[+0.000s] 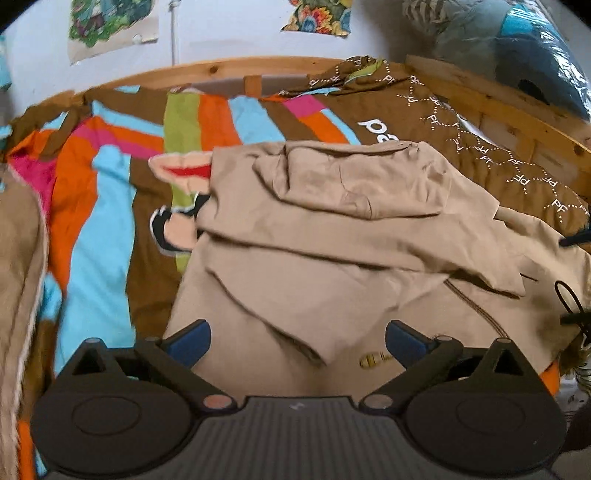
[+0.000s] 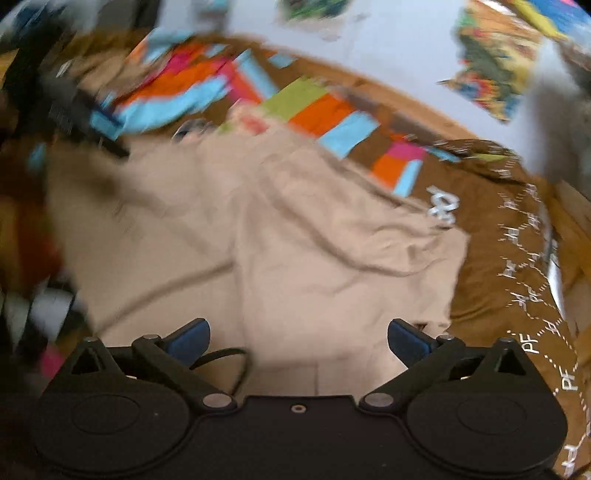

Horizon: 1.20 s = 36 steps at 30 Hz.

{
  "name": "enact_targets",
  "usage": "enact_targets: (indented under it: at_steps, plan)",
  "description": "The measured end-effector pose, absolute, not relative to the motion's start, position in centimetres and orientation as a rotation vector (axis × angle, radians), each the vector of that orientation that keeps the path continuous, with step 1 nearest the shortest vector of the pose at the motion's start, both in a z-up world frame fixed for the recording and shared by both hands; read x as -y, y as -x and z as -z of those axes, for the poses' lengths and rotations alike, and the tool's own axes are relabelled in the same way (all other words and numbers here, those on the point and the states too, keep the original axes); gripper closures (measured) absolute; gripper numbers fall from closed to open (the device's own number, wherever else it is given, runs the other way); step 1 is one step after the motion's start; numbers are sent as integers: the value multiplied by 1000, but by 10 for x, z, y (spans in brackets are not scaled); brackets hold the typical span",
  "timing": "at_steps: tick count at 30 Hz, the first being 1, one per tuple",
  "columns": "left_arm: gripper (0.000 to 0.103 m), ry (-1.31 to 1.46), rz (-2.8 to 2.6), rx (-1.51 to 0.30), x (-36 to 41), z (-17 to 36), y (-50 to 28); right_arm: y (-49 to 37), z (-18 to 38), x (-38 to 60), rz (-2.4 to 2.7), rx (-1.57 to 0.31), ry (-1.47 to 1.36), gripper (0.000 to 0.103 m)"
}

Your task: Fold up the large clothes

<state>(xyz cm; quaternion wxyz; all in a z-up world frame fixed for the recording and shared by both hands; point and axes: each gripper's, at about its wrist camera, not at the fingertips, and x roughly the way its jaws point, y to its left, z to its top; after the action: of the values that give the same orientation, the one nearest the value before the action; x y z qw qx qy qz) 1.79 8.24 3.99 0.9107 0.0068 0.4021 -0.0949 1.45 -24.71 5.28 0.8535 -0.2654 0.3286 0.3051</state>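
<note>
Both grippers hang over the bed with nothing in them: our left gripper [image 1: 297,341] has its blue pads spread wide above the near part of the tan jacket [image 1: 332,229], and our right gripper [image 2: 298,341] is spread just as wide over the same cloth, gripping nothing.

We judge the fold to be partly done. The jacket lies on the striped bedspread [image 1: 110,177], bunched into several overlapping layers. What looks like a sleeve or hood is laid across its upper part, and long creases run across the middle. It is a rough bundle, not a flat, squared packet, so we think more folds and some smoothing are left. The right wrist view is smeared, so we cannot read the edges of the cloth from there.

Counting what we can see: one tan jacket in work, and two grippers. A second patch of tan cloth [image 1: 18,280] shows at the left edge of the left wrist view; we cannot tell whether it is another garment or part of the same one. One black cord [image 1: 570,302] lies on the jacket's right side, and one brown cover with white lettering [image 1: 443,122] lies beyond it. One wooden bed frame [image 1: 229,70] runs behind, and two colourful pictures [image 1: 110,26] hang on the wall.
</note>
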Motion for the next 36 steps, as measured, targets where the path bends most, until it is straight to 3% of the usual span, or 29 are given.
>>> enact_targets:
  at_steps: [6, 14, 23, 29, 36]
  plan:
    - [1, 30, 225, -850, -78, -31, -20, 6, -37, 235, -771, -830, 600, 1]
    - [1, 43, 258, -834, -65, -26, -14, 29, 1, 195, -800, -807, 875, 1]
    - [1, 19, 270, -850, -54, -23, -13, 21, -41, 218, -759, -716, 786, 1]
    - [1, -2, 279, -853, -49, -21, -10, 3, -71, 220, -850, -719, 531, 1]
    - [1, 10, 284, -854, -51, -20, -10, 24, -16, 173, -903, -773, 835, 1]
